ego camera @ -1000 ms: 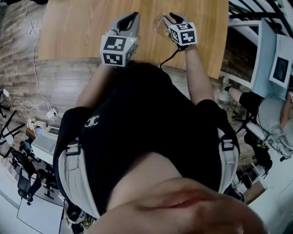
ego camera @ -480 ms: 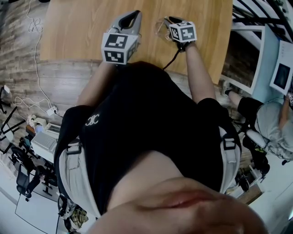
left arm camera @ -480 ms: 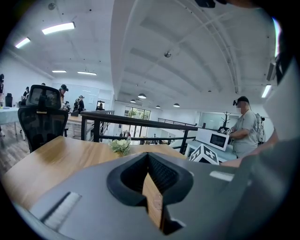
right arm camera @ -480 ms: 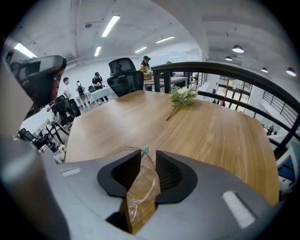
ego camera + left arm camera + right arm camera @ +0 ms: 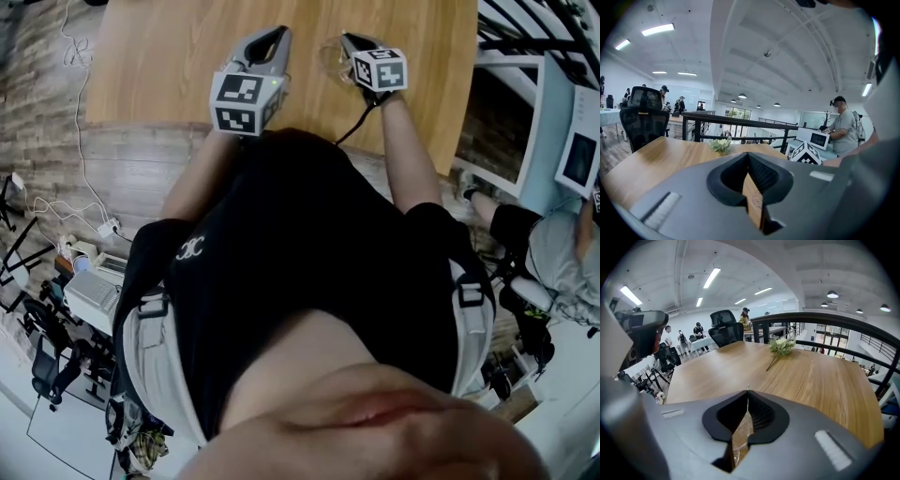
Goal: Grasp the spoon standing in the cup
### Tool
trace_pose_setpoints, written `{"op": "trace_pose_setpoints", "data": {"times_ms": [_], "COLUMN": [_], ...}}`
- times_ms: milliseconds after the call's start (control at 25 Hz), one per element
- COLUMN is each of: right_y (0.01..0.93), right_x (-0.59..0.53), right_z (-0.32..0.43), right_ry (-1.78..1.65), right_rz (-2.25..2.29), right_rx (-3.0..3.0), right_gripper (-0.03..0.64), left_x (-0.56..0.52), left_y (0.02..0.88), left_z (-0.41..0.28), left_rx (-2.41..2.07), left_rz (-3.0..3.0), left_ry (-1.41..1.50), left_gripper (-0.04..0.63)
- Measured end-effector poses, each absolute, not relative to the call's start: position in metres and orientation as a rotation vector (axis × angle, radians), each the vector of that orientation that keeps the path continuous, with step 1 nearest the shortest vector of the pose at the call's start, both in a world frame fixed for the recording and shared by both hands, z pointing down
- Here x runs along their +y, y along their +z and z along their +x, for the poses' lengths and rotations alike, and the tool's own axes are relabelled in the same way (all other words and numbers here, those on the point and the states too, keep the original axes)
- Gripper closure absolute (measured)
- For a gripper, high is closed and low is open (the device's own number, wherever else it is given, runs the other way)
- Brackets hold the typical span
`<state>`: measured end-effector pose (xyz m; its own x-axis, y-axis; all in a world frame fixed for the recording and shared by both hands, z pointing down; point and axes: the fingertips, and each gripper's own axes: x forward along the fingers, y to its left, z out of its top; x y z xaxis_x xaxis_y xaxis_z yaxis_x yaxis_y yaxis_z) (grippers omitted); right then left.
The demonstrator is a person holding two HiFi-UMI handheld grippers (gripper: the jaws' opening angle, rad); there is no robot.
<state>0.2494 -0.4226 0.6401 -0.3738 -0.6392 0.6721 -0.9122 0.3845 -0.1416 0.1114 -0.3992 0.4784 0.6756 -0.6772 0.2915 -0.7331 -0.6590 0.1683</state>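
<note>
Since a second ago the right gripper [image 5: 352,42] has slid a touch toward 3 o'clock in the head view, and its jaws are closing; the left gripper [image 5: 275,34] has hardly shifted.

Largest in the head view is the person's black shirt [image 5: 309,244], filling the middle; at 12 o'clock lies the wooden table [image 5: 159,56], with plank floor [image 5: 122,178] along its near edge; at 3 o'clock another person [image 5: 562,253] sits by a white monitor [image 5: 579,141]. Both grippers reach over the table's near edge, the left at 11 o'clock, the right at 1 o'clock.

In the right gripper view a black railing [image 5: 825,319] curves across at 2 o'clock; an office chair [image 5: 724,331] stands at 11 o'clock beyond the table; a flower sprig [image 5: 782,347] lies on the wood at 12 o'clock, well apart from the jaws.

The left gripper's jaws are pressed together with nothing between them; only wood shows through the slit. The right jaws meet on a thin glossy strip, seemingly the spoon [image 5: 741,436], whose tip pokes just past the pads; a faint clear shape, probably the cup [image 5: 330,62], sits just beside that gripper at its 9 o'clock.
</note>
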Motion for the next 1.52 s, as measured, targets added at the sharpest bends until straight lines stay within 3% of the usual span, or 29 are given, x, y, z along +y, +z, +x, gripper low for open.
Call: {"op": "trace_pose_setpoints", "data": {"times_ms": [680,1120,1520], "right_y": [0.542,0.465,0.454], "right_x": [-0.407,-0.376,-0.353], "right_z": [0.251,0.283,0.303], "right_ry": [0.528,0.231,0.196], "right_rz": [1.645,1.975,2.105], "right_rx": [-2.325,-2.271,-2.222], "right_gripper": [0.611,0.611,0.612], "left_x": [-0.390,-0.385,-0.390], "left_y": [0.478,0.477,0.467], "left_z": [0.122,0.158,0.184], "left_rx": [-1.101,-1.062,-1.055], "left_rz": [2.632,2.661,2.680], "left_ry": [0.273,0.277,0.256], "left_gripper": [0.583,0.583,0.583]}}
